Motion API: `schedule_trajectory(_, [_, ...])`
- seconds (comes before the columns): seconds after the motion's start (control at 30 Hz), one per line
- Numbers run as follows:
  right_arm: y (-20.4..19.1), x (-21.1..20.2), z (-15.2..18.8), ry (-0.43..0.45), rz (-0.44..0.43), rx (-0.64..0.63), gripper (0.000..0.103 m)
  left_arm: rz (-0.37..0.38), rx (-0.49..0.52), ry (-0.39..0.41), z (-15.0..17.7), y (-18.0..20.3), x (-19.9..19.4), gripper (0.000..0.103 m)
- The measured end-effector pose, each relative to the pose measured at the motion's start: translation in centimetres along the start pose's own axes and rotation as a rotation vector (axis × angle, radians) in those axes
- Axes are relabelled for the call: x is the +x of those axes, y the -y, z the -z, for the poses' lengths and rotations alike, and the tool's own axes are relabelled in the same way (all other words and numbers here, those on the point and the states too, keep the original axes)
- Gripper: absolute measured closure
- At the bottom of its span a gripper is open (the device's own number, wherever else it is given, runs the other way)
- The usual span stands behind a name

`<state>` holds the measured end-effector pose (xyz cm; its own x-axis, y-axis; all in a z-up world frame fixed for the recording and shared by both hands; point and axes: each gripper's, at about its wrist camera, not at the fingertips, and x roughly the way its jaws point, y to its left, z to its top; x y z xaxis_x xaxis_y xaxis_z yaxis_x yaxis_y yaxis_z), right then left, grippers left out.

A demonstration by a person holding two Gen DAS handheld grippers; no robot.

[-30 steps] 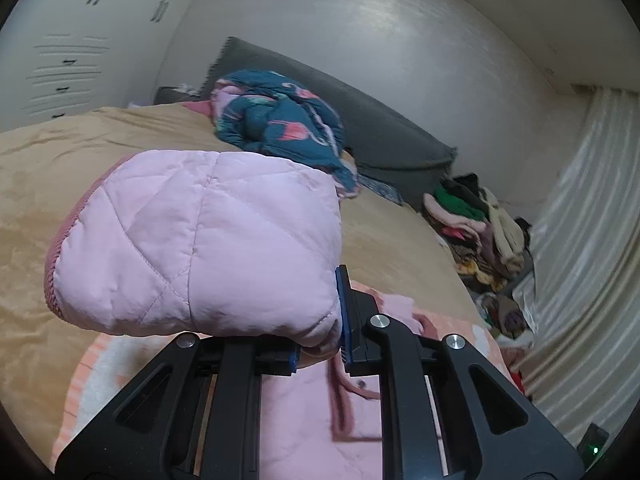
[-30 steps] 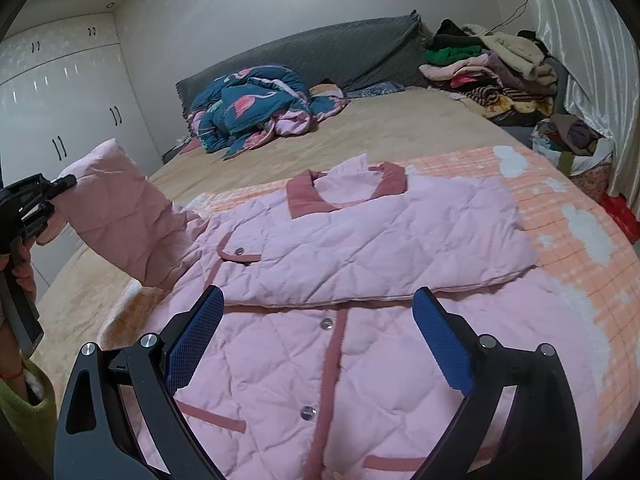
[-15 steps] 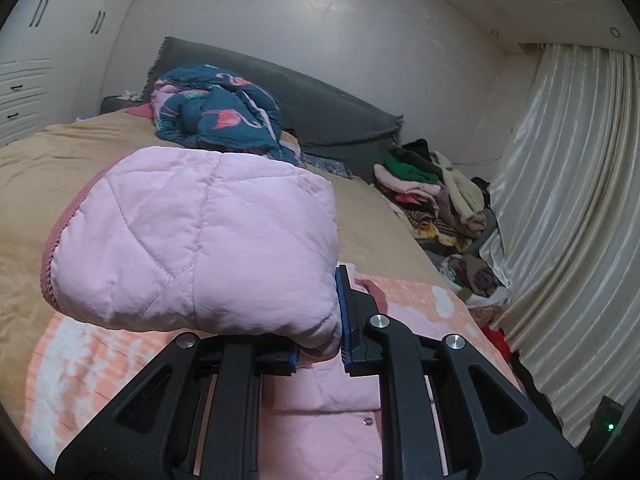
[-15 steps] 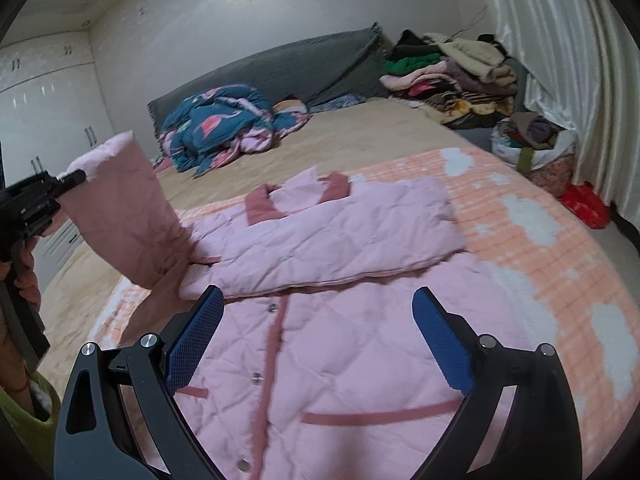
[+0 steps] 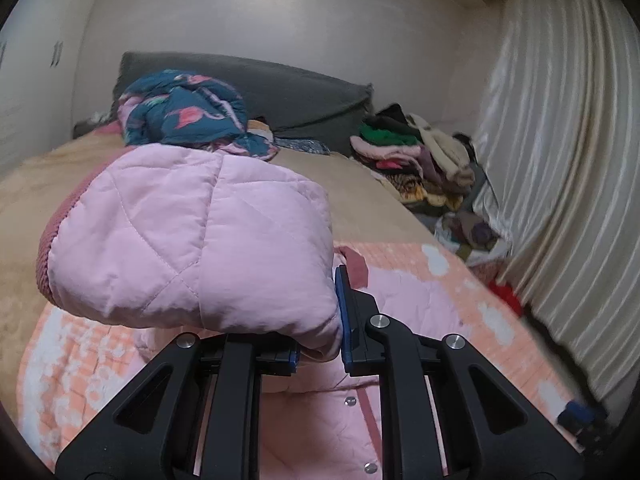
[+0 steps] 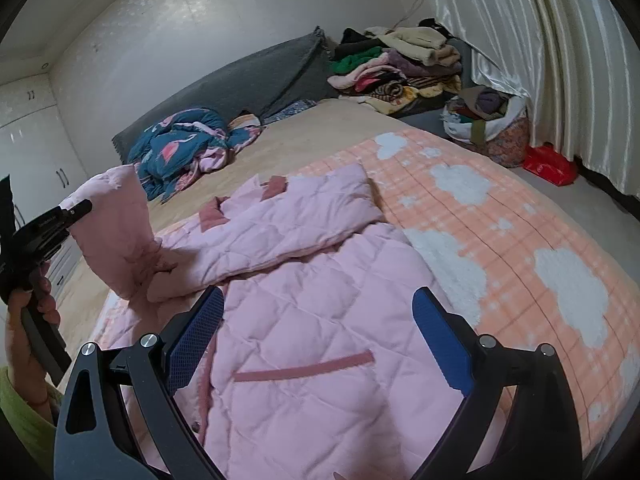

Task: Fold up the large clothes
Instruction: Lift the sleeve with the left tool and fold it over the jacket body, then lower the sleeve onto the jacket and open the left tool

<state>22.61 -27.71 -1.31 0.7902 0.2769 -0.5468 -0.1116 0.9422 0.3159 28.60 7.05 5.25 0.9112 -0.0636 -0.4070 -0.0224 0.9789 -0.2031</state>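
A pink quilted jacket with dusty-rose trim lies front-up on an orange cloud-print blanket on the bed. One sleeve lies folded across its chest. My left gripper is shut on the other sleeve, holding it raised above the jacket's left side; it also shows at the left of the right wrist view. My right gripper is open and empty, hovering over the jacket's lower front.
A teal flamingo-print quilt is bunched near the grey headboard. A pile of clothes and a full bag stand by the curtain. White wardrobes are at the left.
My left gripper has carried the raised sleeve rightward, over the jacket. My right gripper has swung right and down along the jacket's body, staying open.
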Motion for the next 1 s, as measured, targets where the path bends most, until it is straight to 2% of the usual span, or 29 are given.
schedule_trajectory(0.17, [1.6, 0.3, 0.7, -0.012, 0.019, 0.042, 0.008, -0.052, 0.167, 0.003, 1.3, 2.8, 1.0, 0.095])
schedule_trajectory(0.3, [2.3, 0.9, 1.0, -0.021, 0.027, 0.069, 0.008, -0.043, 0.258, -0.015, 2.6, 4.9, 2.1, 0.094])
schedule_trajectory(0.43, [2.4, 1.2, 1.1, -0.025, 0.031, 0.070, 0.008, -0.066, 0.404, -0.024, 4.9, 7.1, 3.7, 0.093])
schedule_trajectory(0.5, [2.5, 1.3, 1.2, -0.024, 0.030, 0.069, 0.008, -0.073, 0.472, -0.056, 6.5, 7.9, 5.1, 0.092])
schedule_trajectory(0.6, [2.6, 1.6, 1.3, -0.026, 0.032, 0.076, 0.008, -0.037, 0.484, -0.106, 7.6, 8.6, 6.5, 0.091])
schedule_trajectory(0.77, [2.9, 2.5, 1.5, -0.045, 0.041, 0.078, 0.008, -0.008, 0.565, -0.150, 10.0, 10.3, 8.0, 0.089])
schedule_trajectory(1.0, [3.7, 2.8, 1.6, -0.046, 0.051, 0.105, 0.008, 0.114, 0.496, -0.236, 11.4, 10.7, 9.1, 0.080])
